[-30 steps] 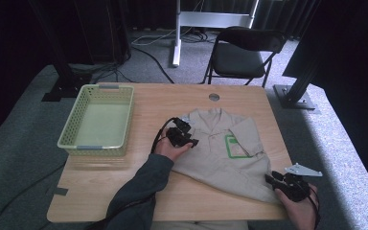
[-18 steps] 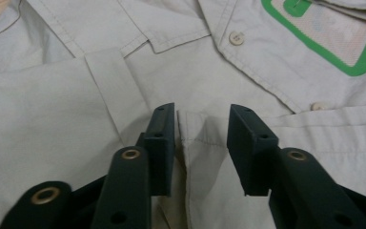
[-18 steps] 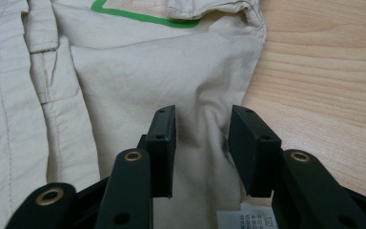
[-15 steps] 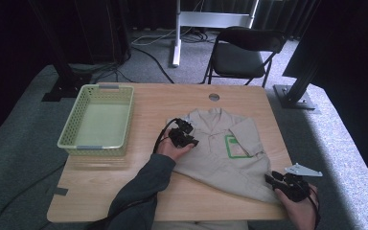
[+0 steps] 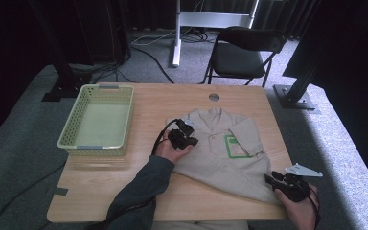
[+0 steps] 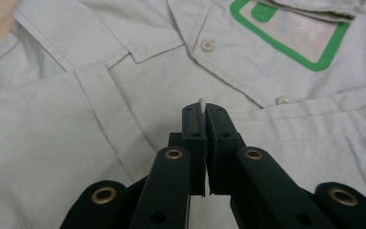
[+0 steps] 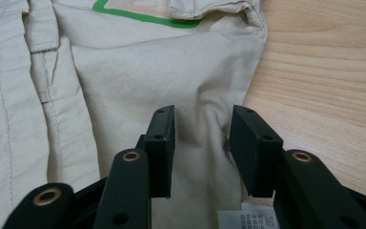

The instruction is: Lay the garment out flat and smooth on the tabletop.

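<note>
High view: a beige shirt [image 5: 225,153] lies spread on the right half of the wooden tabletop [image 5: 148,191], collar toward the far edge, with a green-bordered patch [image 5: 236,145] on its chest. My left tongs [image 5: 188,139] rest on the shirt near the collar; my right tongs [image 5: 272,180] sit at the shirt's near right corner, by the tabletop's edge. A pale green basket [image 5: 97,122] stands well apart on the left, and a folding chair [image 5: 242,52] stands beyond the tabletop.

Left gripper view: my left tongs [image 6: 203,114] have just been closing and now pinch a small ridge of shirt [image 6: 76,119] cloth, a sliver of it showing between the pads. Two buttons [image 6: 208,45] and the patch [image 6: 290,33] lie ahead.

Right gripper view: my right tongs [image 7: 204,131] stand apart over the shirt [image 7: 124,81] hem, the pads clear of the cloth. A white care label [image 7: 245,218] shows beneath them, bare tabletop [image 7: 324,57] to the right.
</note>
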Demonstrator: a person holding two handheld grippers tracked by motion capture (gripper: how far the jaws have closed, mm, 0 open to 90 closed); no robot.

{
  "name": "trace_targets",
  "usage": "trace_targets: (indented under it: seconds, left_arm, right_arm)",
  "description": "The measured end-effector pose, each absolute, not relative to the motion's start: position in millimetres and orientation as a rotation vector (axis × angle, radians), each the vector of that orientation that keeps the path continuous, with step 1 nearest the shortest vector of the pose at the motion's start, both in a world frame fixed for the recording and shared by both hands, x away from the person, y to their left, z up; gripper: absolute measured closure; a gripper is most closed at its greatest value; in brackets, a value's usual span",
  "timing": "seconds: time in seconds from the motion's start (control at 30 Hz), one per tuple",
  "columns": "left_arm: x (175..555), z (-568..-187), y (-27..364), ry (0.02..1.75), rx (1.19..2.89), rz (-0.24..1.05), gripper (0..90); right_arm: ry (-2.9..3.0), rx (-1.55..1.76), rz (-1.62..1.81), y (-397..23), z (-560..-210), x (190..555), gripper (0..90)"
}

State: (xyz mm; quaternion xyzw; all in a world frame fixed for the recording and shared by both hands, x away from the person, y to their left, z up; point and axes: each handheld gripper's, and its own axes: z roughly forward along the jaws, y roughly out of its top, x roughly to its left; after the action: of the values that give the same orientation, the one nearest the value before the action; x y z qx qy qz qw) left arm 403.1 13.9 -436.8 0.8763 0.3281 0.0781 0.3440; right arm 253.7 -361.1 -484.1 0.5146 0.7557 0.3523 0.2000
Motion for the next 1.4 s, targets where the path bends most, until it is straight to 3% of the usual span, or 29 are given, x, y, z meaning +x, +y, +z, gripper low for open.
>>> trace_targets:
  seconds: [0.7,1.4]
  left_arm:
    - [370,-427,32,0.814,2.222,0.242,88.1]
    - [337,-430,54,0.796,2.173,0.199,88.1]
  right_arm:
    - [2.112,1.427,0.963,-358,-484,253,59.7]
    - [2.109,1.427,0.981,-360,-485,252,59.0]
